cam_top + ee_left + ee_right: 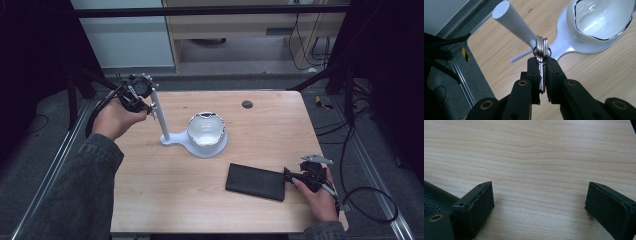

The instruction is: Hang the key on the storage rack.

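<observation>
My left gripper [542,62] is shut on a bunch of metal keys [541,48] on a dark ring, held edge-on. The ring hangs just in front of a white stand's post [514,23], beside a thin white peg [521,56] that sticks out of it. In the high view the left gripper [149,111] sits at the top of that post [161,117]. My right gripper [539,200] stands open low over bare wood. Its jaws point at the right end of a black case [255,181], and the right gripper [290,176] holds nothing.
The stand's flat white base carries a white bowl [206,131] with a dark rim at the table's middle. A small dark round disc [247,104] lies on the wooden table [165,190] near the far edge. Cables trail on the floor at right.
</observation>
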A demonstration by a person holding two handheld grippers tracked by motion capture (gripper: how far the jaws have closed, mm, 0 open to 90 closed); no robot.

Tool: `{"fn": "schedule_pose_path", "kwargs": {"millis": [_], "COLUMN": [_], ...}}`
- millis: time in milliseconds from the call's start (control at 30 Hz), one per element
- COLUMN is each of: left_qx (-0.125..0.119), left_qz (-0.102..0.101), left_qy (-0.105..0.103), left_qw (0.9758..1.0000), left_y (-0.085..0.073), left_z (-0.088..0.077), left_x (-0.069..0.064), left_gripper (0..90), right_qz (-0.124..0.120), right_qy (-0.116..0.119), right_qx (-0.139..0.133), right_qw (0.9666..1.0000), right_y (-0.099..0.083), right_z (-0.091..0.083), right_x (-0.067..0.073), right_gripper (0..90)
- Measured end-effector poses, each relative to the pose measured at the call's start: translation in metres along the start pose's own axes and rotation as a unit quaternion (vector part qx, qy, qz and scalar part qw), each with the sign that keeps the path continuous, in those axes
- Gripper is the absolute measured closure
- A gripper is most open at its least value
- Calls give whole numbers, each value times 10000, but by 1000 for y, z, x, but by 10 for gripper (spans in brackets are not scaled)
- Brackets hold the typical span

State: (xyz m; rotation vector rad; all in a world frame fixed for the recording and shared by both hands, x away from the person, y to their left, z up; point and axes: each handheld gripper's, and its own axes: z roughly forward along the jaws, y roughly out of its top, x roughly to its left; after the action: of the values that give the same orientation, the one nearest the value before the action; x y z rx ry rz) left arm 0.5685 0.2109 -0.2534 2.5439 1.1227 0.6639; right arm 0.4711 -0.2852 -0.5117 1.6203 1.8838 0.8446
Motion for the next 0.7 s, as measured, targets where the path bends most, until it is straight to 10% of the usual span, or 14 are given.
{"fn": "schedule_pose_path", "kwargs": {"millis": [533,700], "left_qx": [28,-461], "left_qz": [-95,-192], "left_qy": [-11,-16], "left_qw": [10000,9988], "left_y": [-8,-19], "left_z": [12,1], "left_x": [7,10], "left_gripper": [827,695], "right_qz": [-2,0], "right_qy": [2,1], "right_qx": [-2,-3], "right_qw": [10000,10000], "right_y": [0,0], "right_z": [0,0], "right_x": [0,0], "right_gripper": [84,84]}}
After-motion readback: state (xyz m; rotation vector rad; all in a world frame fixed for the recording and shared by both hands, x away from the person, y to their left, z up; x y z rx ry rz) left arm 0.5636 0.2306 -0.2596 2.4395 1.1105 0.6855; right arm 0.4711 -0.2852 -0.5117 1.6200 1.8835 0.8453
